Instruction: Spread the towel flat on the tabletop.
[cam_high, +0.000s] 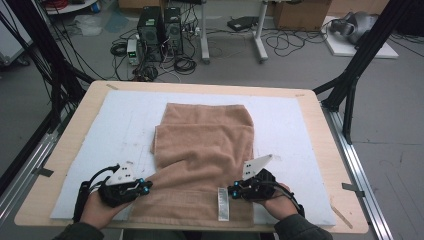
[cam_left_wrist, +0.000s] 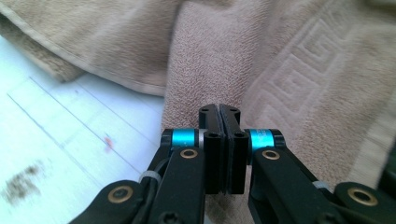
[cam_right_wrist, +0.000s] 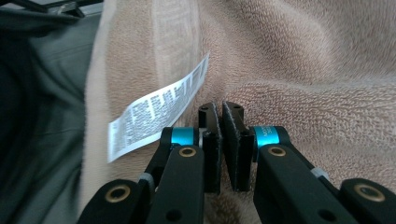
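The left claw (cam_high: 145, 188) sits clenched at the towel's (cam_high: 202, 150) near left edge; whether cloth is pinched between its jaws I cannot tell. The tan towel lies partly folded mid-desk (cam_high: 310, 125), long axis running away from the person, its near end just ahead of both hands. The white care label (cam_high: 223, 203) lies beside the right claw (cam_high: 231, 191), whose jaws stand nearly together, a slit between them.

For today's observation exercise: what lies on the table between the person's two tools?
In the high view, the near end of the tan towel spans the stretch between the left tool and right tool, with its white care label beside the right one.
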